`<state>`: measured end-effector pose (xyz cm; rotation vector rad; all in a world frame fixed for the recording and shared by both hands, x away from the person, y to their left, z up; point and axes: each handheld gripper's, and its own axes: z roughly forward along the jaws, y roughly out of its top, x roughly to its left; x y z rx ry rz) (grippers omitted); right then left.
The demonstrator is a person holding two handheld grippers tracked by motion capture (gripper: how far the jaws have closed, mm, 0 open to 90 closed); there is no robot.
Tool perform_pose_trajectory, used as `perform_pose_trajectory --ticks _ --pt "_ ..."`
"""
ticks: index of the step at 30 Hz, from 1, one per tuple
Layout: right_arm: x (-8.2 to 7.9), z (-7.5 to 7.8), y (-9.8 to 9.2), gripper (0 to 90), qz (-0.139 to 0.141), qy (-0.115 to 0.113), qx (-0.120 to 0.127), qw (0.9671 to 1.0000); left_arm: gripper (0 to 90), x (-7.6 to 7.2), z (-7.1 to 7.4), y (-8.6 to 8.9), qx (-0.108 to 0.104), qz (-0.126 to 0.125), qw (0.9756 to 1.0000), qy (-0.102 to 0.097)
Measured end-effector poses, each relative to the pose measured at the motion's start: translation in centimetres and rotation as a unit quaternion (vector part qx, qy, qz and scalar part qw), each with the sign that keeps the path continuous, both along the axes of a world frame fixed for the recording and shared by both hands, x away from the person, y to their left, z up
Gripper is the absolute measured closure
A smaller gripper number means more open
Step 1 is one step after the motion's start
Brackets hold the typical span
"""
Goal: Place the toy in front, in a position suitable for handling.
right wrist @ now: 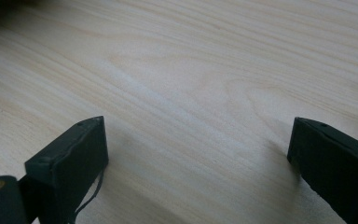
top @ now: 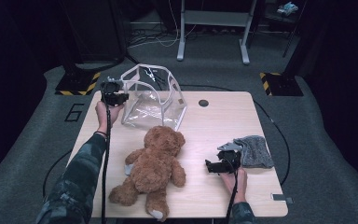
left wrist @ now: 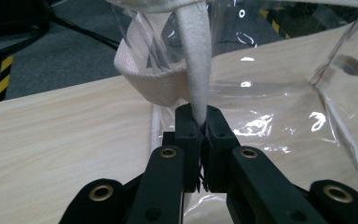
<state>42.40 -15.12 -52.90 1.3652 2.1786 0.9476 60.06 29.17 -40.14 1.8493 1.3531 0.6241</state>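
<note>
Clear bag held by its strap at the table's far left

The wooden table [top: 214, 121] bears the upright clear bag [top: 151, 105], mouth up, beside a teddy bear [top: 154, 168]; the left gripper [left wrist: 204, 126], forearm stretched forward, pinches its white strap [left wrist: 196, 60]; the right gripper [right wrist: 198, 154] rests wide apart near a grey cloth [top: 256, 150].

Bag strap [left wrist: 196, 60] end hidden between fingers [left wrist: 189, 135]; bag top cropped.
</note>
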Motion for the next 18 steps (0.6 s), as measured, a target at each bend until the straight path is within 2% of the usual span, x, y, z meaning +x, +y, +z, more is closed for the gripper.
perform_pose_trajectory --ticks 4,7,18 --pt "0.0 0.0 0.0 4.3 0.000 0.000 0.000 1.0000 86.6 -0.1 0.0 0.4 -0.002 0.006 1.0000 -0.004" --pt "0.1 0.0 -0.1 4.3 0.007 -0.004 -0.004 1.0000 86.6 -0.4 0.0 1.0 0.006 0.011 0.9998 -0.013" --pt "0.1 0.0 -0.1 4.5 0.009 -0.005 -0.005 0.9999 86.7 -1.1 -0.5 3.1 0.001 0.038 0.9992 -0.013"
